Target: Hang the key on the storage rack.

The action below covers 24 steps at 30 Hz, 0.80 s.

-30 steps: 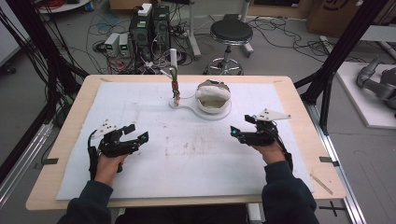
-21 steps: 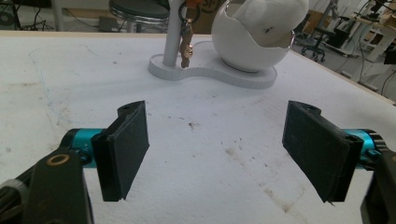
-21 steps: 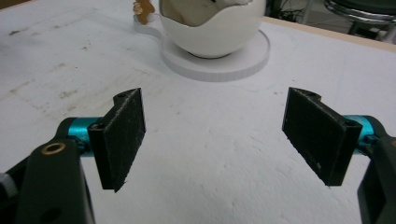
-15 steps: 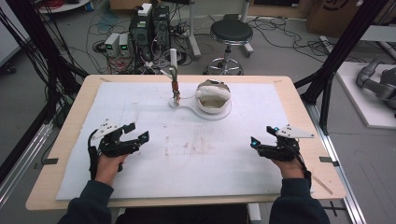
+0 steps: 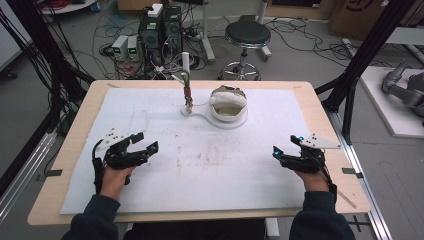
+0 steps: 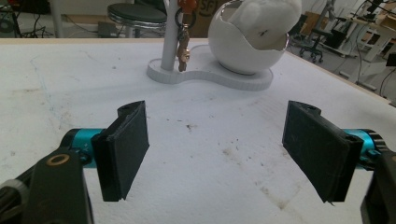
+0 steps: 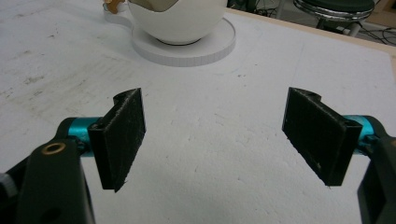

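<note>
Bright, even overhead light, soft faint shadows, no glare; slightly soft, low-resolution pictures.

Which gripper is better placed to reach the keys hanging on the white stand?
Probably left. The left gripper is open and aimed at the keys; the right gripper sits further toward the table's right edge.

A pale wooden table (image 5: 325, 115) under a white mat (image 5: 260, 150), and behind it a grey floor (image 5: 300, 55) strewn with black cables (image 5: 125, 30). A round black stool (image 5: 245, 34) on a chrome base stands just beyond the far edge, computer towers (image 5: 162, 27) beside it, and black frame struts (image 5: 360, 55) rise at both sides.
</note>
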Each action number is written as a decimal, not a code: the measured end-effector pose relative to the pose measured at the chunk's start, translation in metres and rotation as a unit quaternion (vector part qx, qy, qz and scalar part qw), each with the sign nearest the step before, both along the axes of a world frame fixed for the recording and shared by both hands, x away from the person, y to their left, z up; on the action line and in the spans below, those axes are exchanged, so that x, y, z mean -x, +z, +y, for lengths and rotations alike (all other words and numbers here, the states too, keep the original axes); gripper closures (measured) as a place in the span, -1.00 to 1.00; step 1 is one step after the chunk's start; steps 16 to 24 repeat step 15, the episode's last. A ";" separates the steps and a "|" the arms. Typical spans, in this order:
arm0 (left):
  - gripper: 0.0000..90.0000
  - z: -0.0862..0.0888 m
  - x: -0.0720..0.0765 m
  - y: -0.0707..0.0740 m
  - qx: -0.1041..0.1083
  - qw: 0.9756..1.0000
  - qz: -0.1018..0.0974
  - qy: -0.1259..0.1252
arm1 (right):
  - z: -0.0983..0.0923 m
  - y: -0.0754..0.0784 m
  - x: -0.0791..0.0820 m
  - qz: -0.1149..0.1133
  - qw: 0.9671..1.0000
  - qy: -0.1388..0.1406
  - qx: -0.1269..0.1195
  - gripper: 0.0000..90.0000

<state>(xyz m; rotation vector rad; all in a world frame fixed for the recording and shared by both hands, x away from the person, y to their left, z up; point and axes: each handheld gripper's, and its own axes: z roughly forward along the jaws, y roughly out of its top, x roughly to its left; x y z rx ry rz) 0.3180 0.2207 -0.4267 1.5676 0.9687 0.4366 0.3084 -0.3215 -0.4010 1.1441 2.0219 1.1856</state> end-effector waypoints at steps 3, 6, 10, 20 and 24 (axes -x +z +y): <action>-0.50 0.000 0.000 0.000 0.000 1.000 -0.002 0.000 | 0.000 0.000 0.000 0.000 1.000 0.000 0.004 -0.52; -0.50 0.000 -0.001 0.000 0.001 1.000 -0.001 0.000 | 0.001 -0.001 0.000 0.000 1.000 -0.002 0.010 -0.52; -0.50 0.000 -0.002 0.000 0.001 1.000 0.000 0.002 | 0.001 -0.002 -0.001 0.002 1.000 -0.001 0.013 -0.52; -0.50 0.000 -0.003 -0.001 0.000 1.000 0.003 0.004 | 0.000 -0.004 -0.003 0.005 1.000 0.000 0.014 -0.52; -0.50 0.000 -0.003 -0.001 0.000 1.000 0.003 0.004 | 0.000 -0.004 -0.003 0.005 1.000 0.000 0.014 -0.52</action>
